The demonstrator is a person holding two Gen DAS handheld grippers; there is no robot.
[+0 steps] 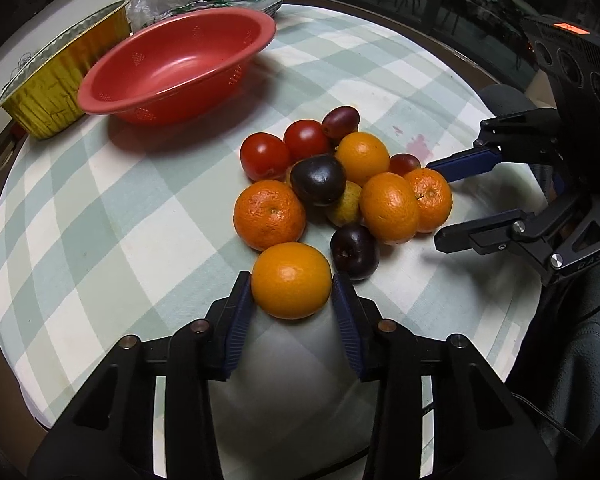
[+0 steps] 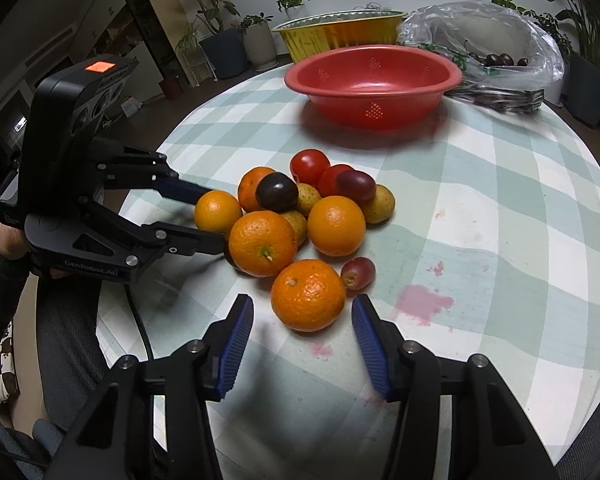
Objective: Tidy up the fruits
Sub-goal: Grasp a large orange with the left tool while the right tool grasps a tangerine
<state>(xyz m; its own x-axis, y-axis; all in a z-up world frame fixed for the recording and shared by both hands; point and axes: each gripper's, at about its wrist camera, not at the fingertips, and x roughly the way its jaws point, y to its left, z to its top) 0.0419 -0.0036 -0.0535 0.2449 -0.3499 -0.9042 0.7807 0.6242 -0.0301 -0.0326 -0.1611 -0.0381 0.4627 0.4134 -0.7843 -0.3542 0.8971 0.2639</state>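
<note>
A heap of fruit lies mid-table: oranges, mandarins, two tomatoes (image 1: 284, 148), dark plums (image 1: 318, 179), grapes and small yellow-green fruits. My left gripper (image 1: 291, 286) is shut on the nearest smooth orange (image 1: 291, 280), a blue pad against each side; in the right wrist view that orange (image 2: 218, 212) sits between the left gripper's fingers (image 2: 188, 192). My right gripper (image 2: 302, 300) stands open around a bumpy mandarin (image 2: 308, 295), with a gap at each pad. The mandarin (image 1: 430, 200) rests on the cloth at the heap's edge.
An empty red colander bowl (image 1: 180, 64) stands beyond the heap on the checked tablecloth (image 1: 100, 220). A gold foil pan (image 1: 60, 80) and a plastic bag of dark cherries (image 2: 496, 60) sit behind it. Pink stains (image 2: 420, 304) mark the cloth. The round table edge curves close by.
</note>
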